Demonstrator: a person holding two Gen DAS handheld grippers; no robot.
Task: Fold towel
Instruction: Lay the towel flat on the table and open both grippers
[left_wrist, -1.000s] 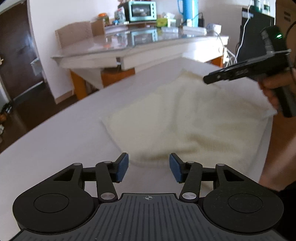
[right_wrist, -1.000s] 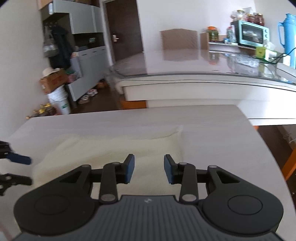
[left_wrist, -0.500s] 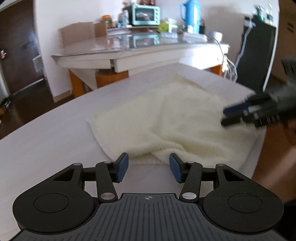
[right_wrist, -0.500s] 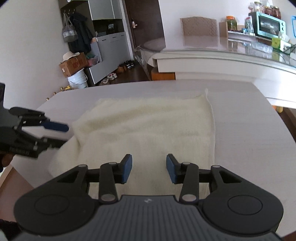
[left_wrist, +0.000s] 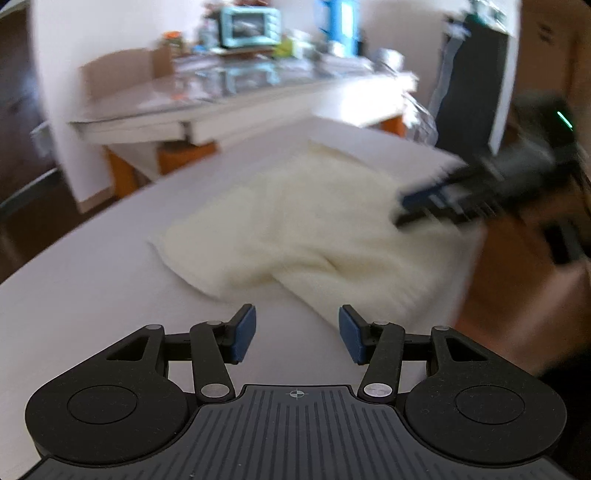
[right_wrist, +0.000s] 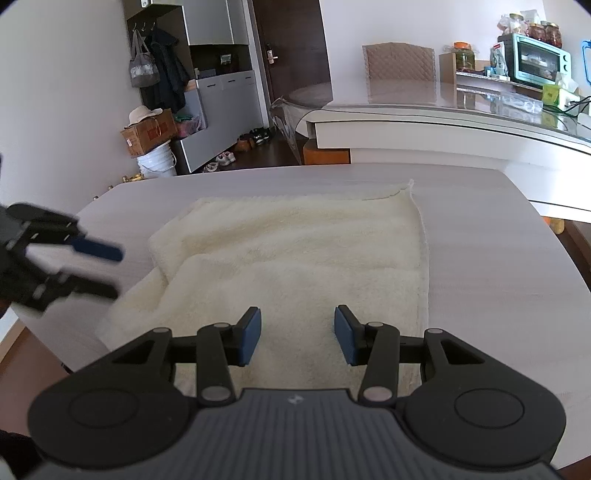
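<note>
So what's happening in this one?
A person is working on a cream towel with a hand-held gripper in each hand. It lies on a white table, its near-left part doubled over in a loose, uneven fold. The right gripper hovers over the near edge; its jaws have just been opening and grip nothing. The left gripper is open too, over bare table short of the towel. Neither holds the towel.

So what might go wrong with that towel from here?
The cream terry towel lies close to the white table's near edge, so a tug might drag it off. Its near-left corner is already doubled over and rumpled; folding now could trap that crease.
</note>
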